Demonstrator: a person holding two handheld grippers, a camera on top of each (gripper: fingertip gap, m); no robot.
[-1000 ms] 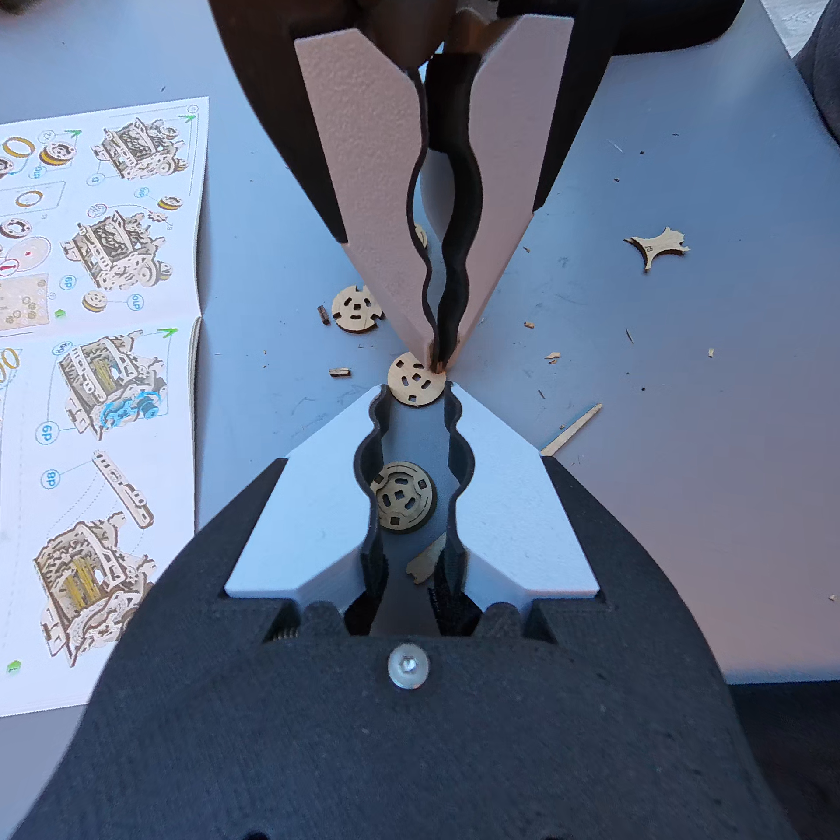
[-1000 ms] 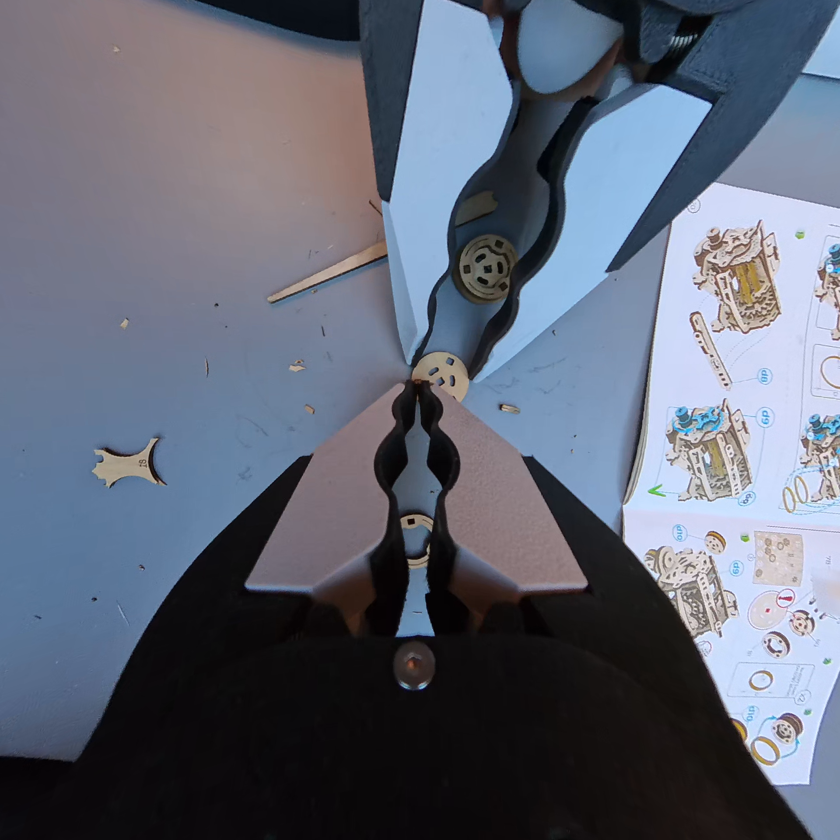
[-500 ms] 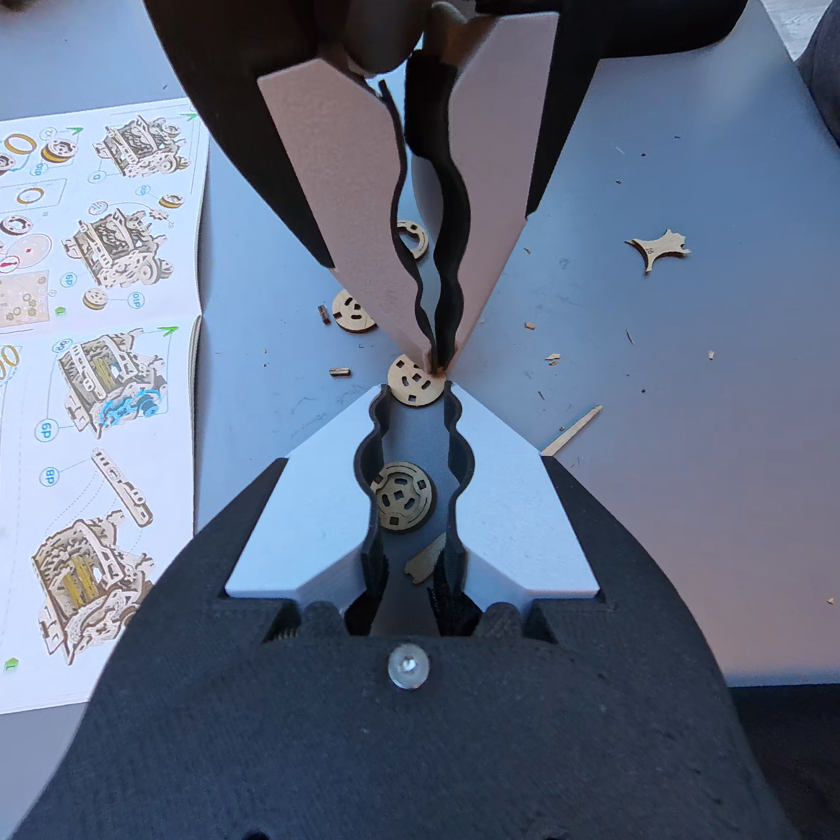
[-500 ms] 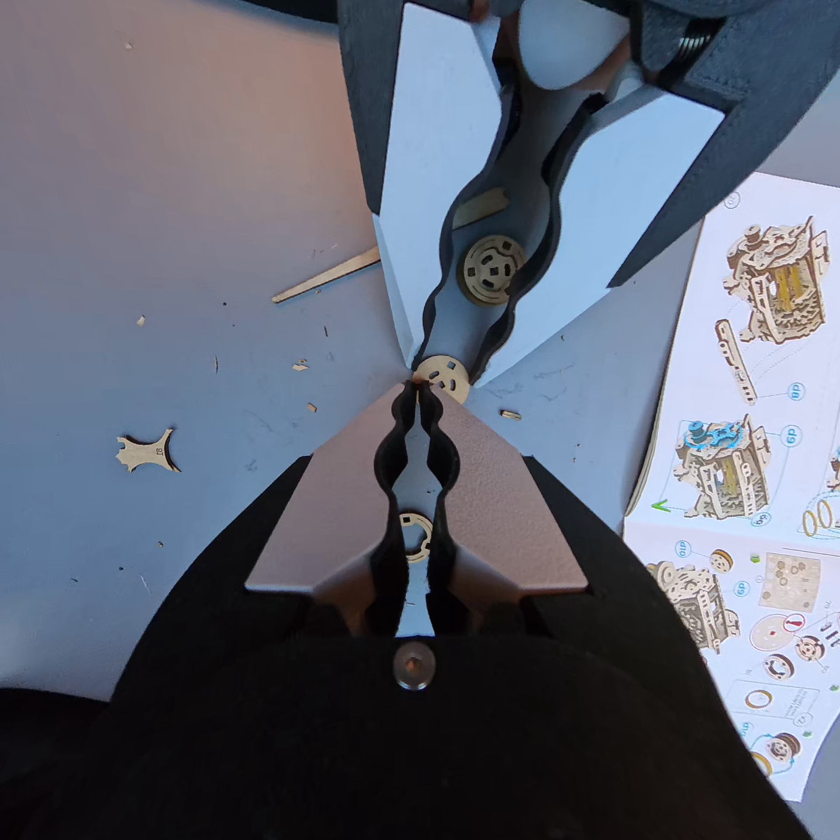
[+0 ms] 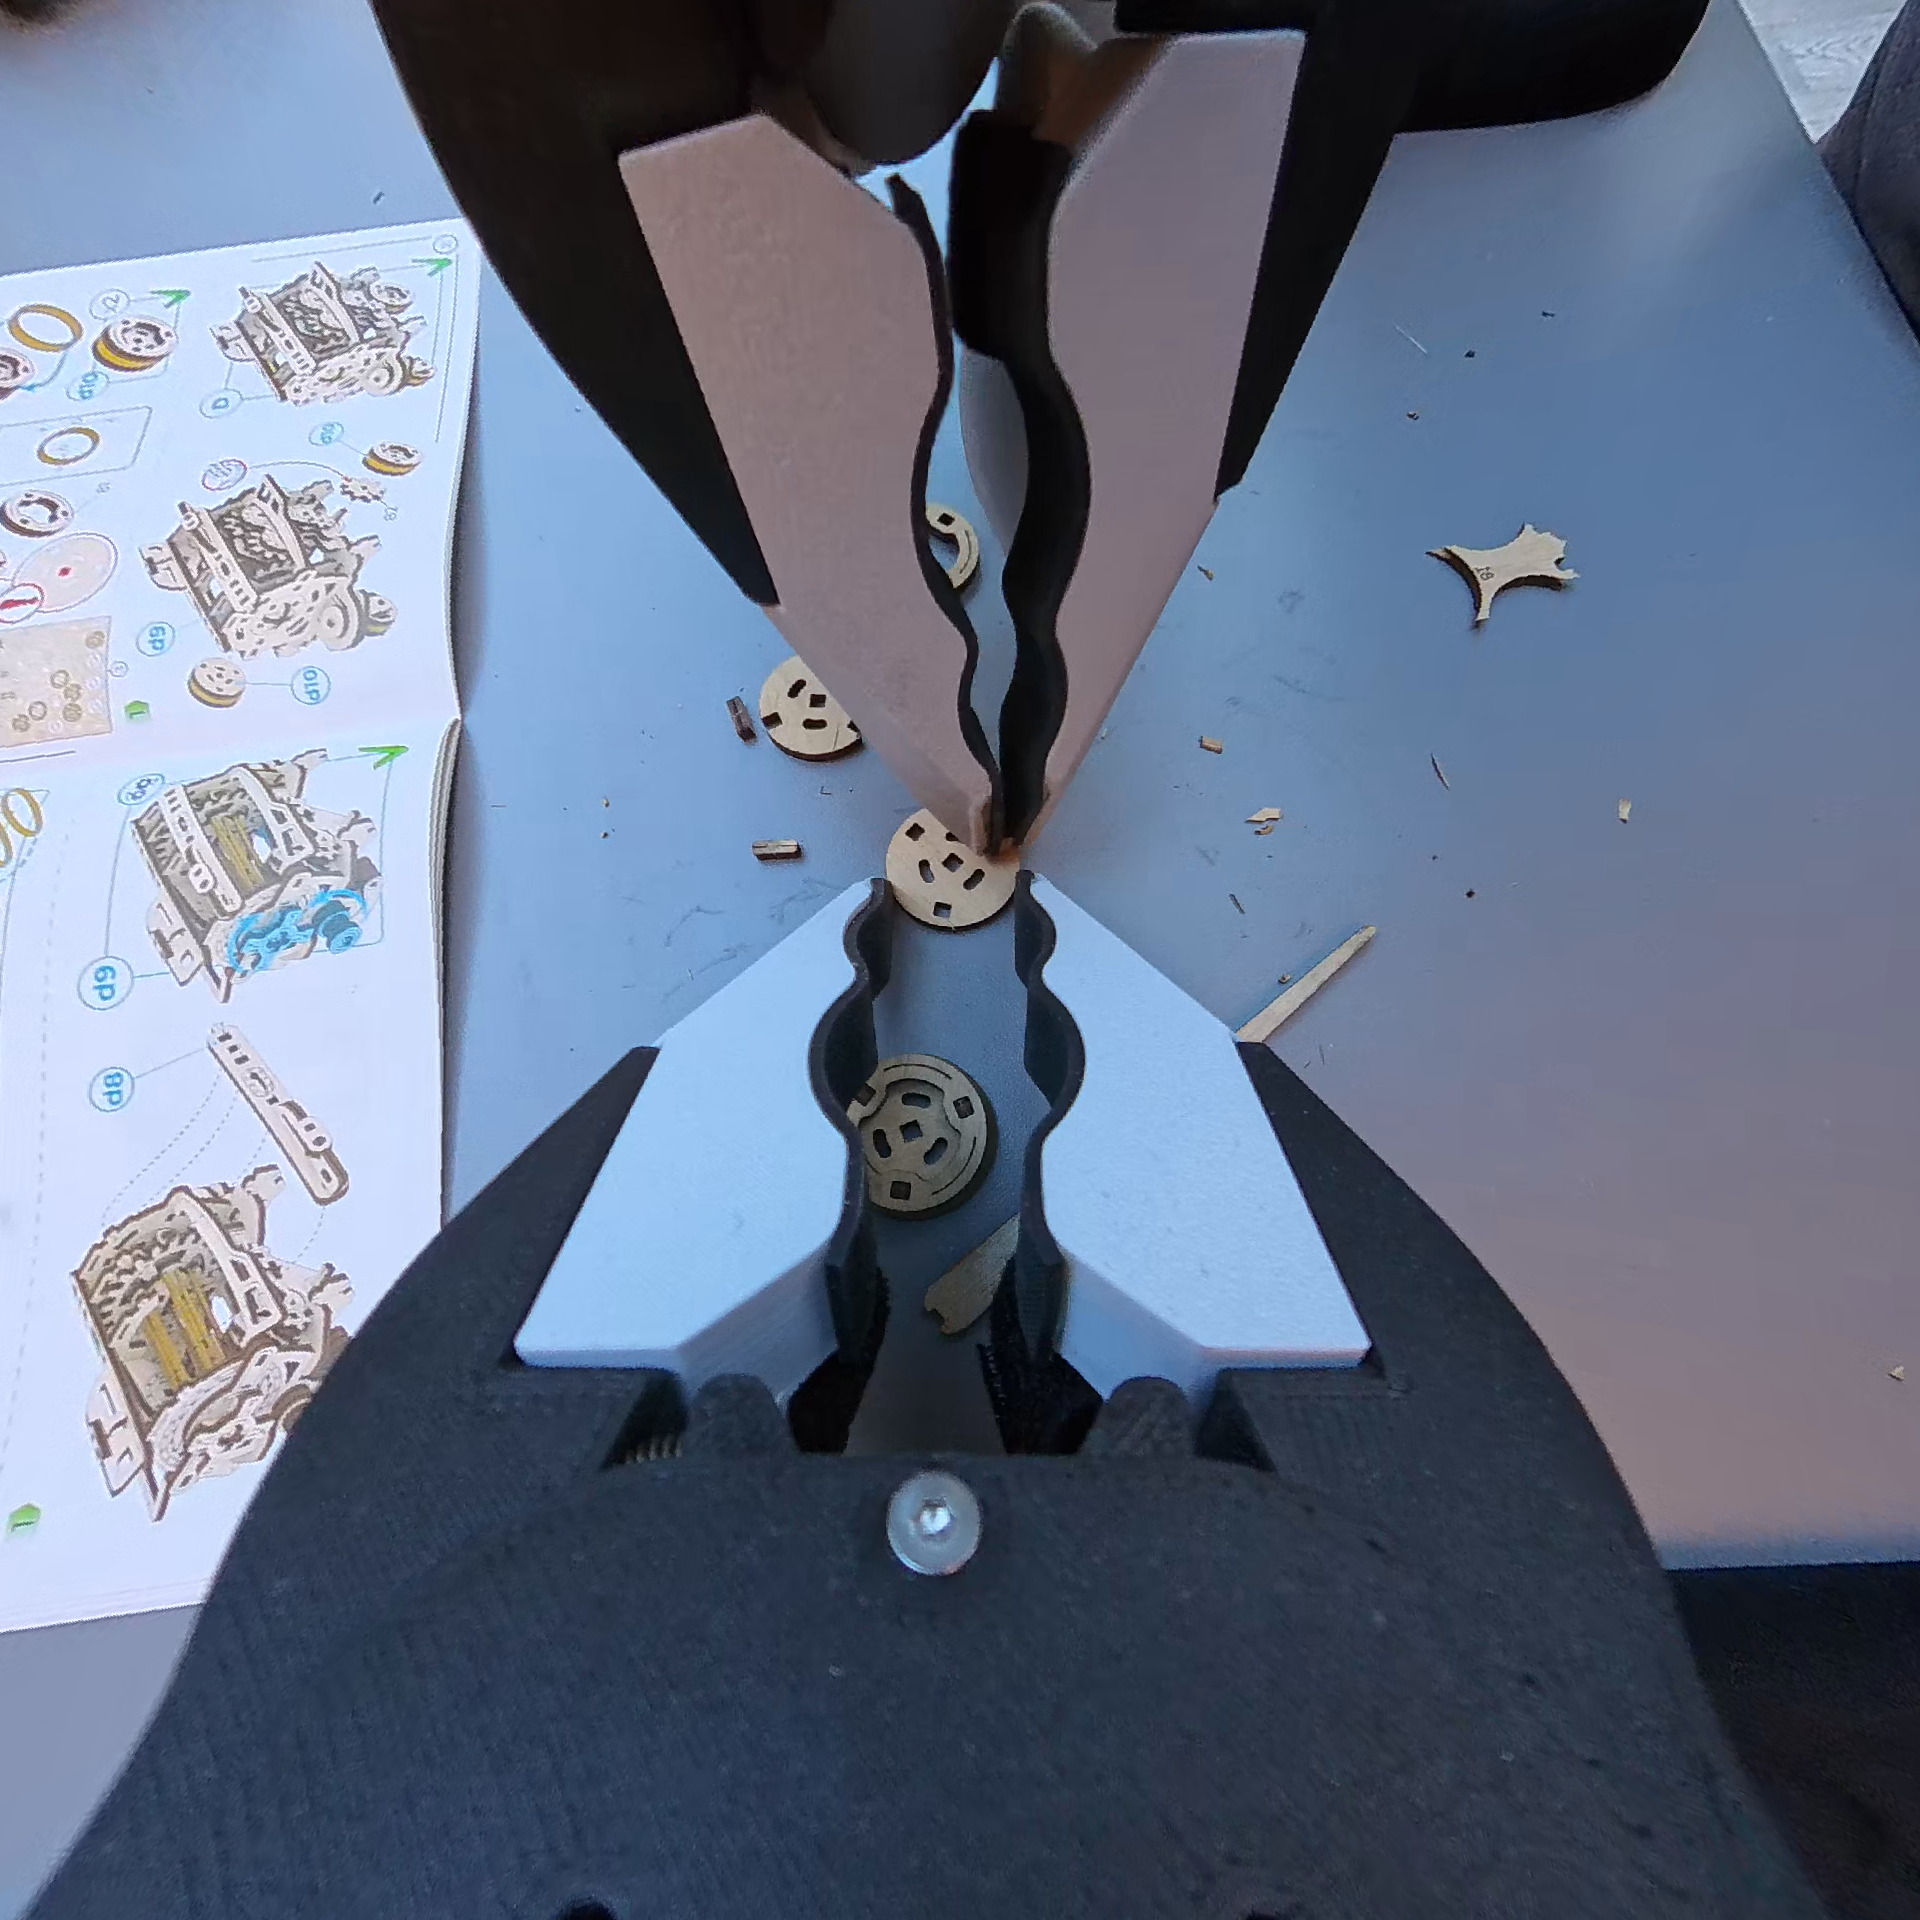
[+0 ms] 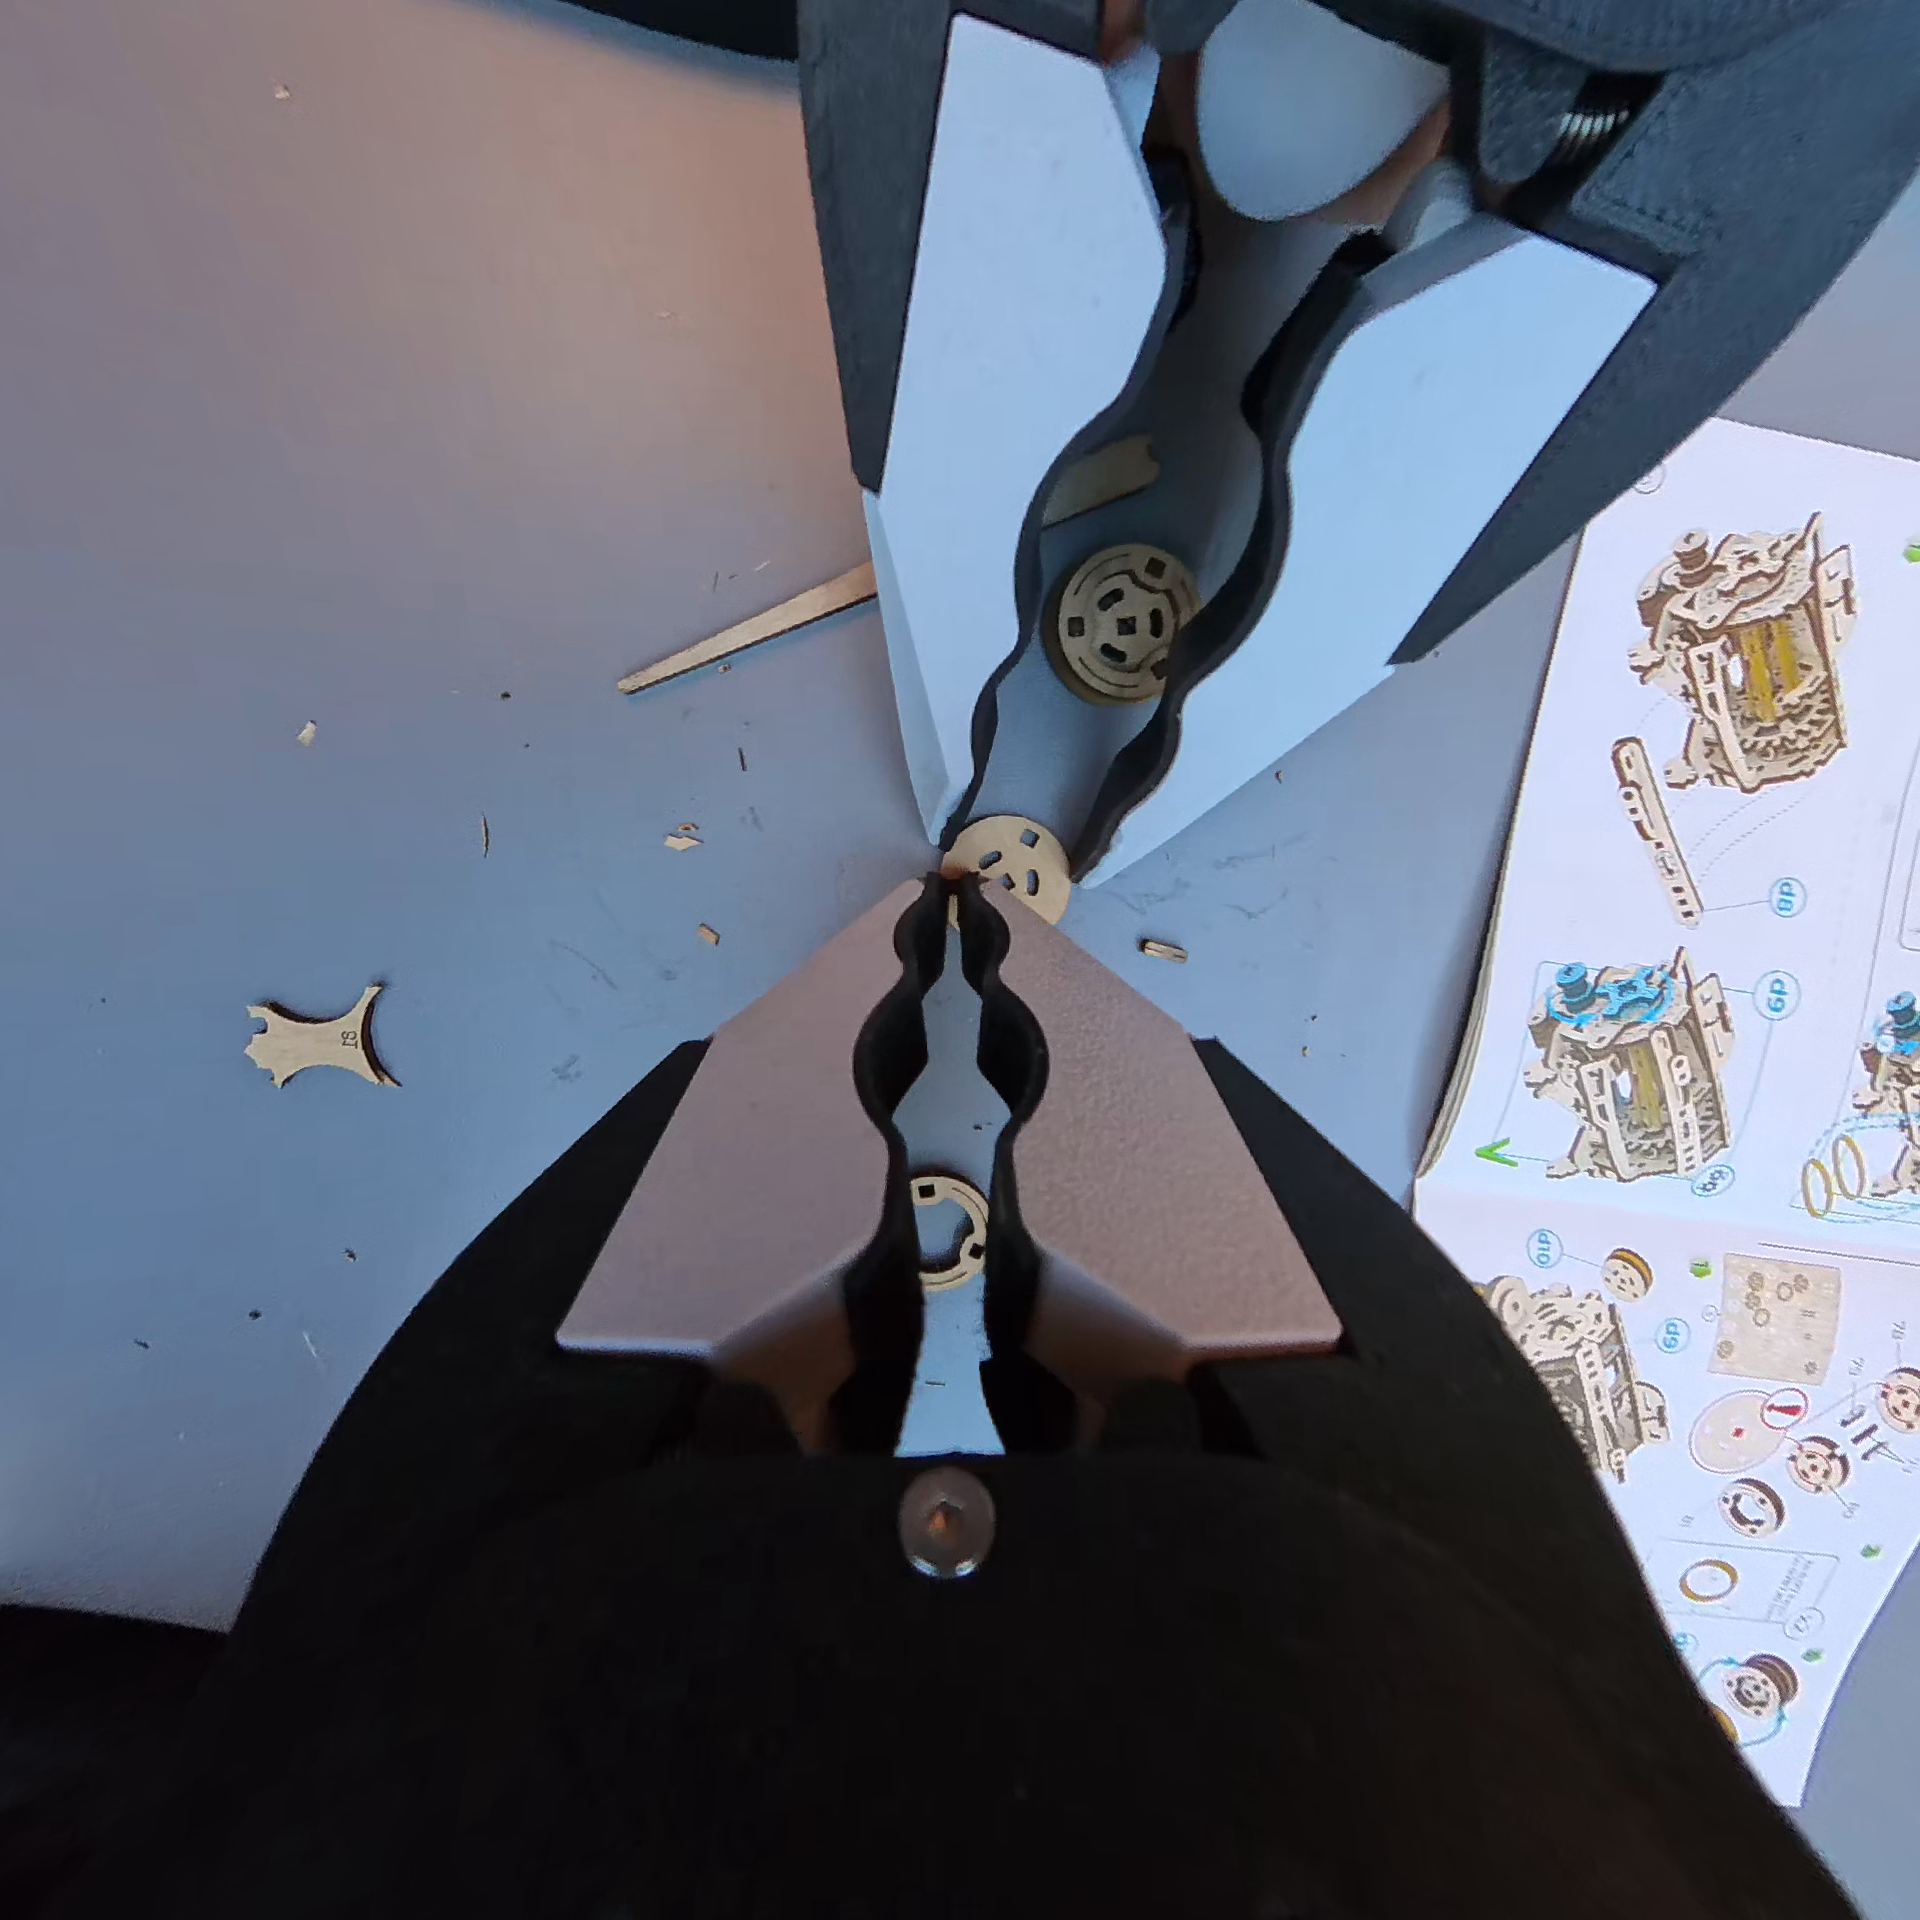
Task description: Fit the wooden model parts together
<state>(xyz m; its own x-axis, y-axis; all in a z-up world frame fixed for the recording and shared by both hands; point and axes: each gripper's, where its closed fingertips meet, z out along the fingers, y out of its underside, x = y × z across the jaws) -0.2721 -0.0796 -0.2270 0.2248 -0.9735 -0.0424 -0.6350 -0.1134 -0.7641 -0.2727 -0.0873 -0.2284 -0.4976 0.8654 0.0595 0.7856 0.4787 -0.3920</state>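
My left gripper [image 5: 951, 883], with pale blue fingers, grips a small round wooden disc [image 5: 951, 868] with several holes by its edges, flat at the fingertips. The disc also shows in the right wrist view [image 6: 1013, 868]. My right gripper [image 6: 951, 883], with brown fingers, comes from the opposite side. Its tips are pinched on a tiny brownish wooden piece at the disc's rim. It shows in the left wrist view [image 5: 997, 831] too. A larger, darker ringed disc [image 5: 920, 1132] lies on the grey table under the left fingers.
An open instruction booklet [image 5: 208, 831] lies at the left. A wooden ring part [image 6: 948, 1231], another holed disc [image 5: 805, 712], a thin stick [image 5: 1304, 987], a star-shaped scrap [image 5: 1507, 571] and small chips lie around. The table edge [image 5: 1766, 1558] runs near right. Both grippers' tips are close together, under 4 cm apart. Both grippers' tips are roughly 12 centimetres from the star-shaped scrap [image 5: 1507, 571]. It turns up in the right wrist view [image 6: 320, 1033] as well.
The right gripper has tilted and its body has swung left in the left wrist view, uncovering the ring part. Its tips stay at the disc. The left gripper has held still.
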